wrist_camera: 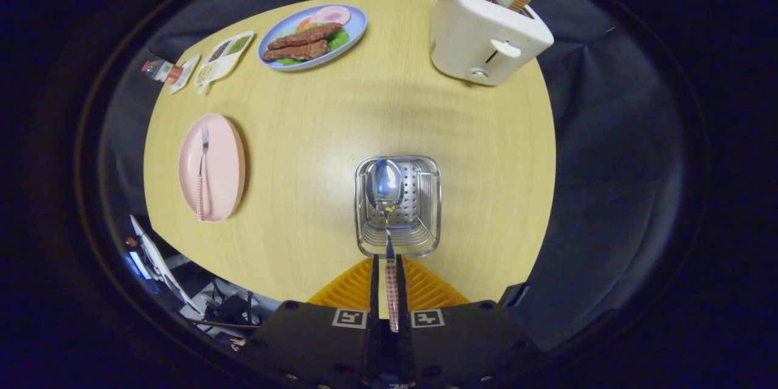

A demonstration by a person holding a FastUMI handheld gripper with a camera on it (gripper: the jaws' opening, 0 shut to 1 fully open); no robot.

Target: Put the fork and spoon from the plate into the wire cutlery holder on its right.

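Note:
My gripper (389,282) is shut on the checked handle of the spoon (385,191). The spoon points forward, and its shiny bowl hangs over the open top of the wire cutlery holder (425,219), which stands on the table just ahead of the fingers. I look down into the holder's perforated floor. Far off to the left of the holder lies the pink plate (223,164). The fork (201,177), with the same checked handle, rests lengthwise on that plate.
A white toaster (483,33) with bread slices stands beyond the holder. A blue plate of food (358,27) sits at the table's far side, with a seasoning tray (222,56) and a small bottle (160,70) to its left. The table's near edge runs just below the holder.

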